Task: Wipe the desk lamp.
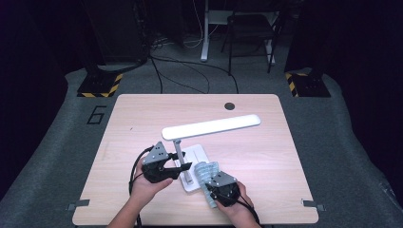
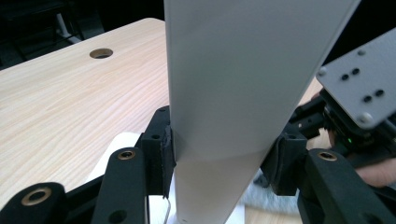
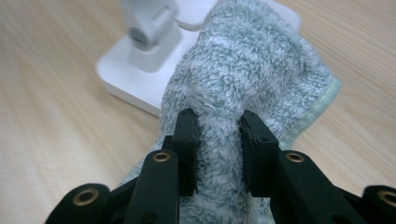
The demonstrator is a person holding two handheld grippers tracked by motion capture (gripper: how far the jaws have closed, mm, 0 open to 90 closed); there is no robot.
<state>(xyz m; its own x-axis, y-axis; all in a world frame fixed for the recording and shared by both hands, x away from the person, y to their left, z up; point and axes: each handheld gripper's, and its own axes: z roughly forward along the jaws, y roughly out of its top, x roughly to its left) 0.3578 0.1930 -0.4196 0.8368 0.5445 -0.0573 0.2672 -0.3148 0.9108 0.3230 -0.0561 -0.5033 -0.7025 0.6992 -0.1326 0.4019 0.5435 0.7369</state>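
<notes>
A white desk lamp stands mid-table with a long flat head (image 1: 211, 127), a thin stem (image 1: 178, 148) and a square base (image 1: 197, 154). My left gripper (image 1: 183, 167) comes in from the left and is shut on the stem (image 2: 219, 93). Both pads press its sides in the left gripper view (image 2: 224, 154). A fluffy grey-green cloth (image 1: 206, 172) lies bunched over the base's front right corner. My right gripper (image 1: 214, 185) is shut on a fold of the cloth (image 3: 252, 60), with the jaws (image 3: 217, 123) squeezing the pile. The base (image 3: 121, 74) shows behind the cloth.
The wooden table (image 1: 266, 190) has a round cable hole (image 1: 229, 106) near its far edge. Beyond it are a chair (image 1: 249, 28), a desk leg and cables on the grey floor. In the left gripper view the right gripper's grey plate (image 2: 359, 88) sits close on the right.
</notes>
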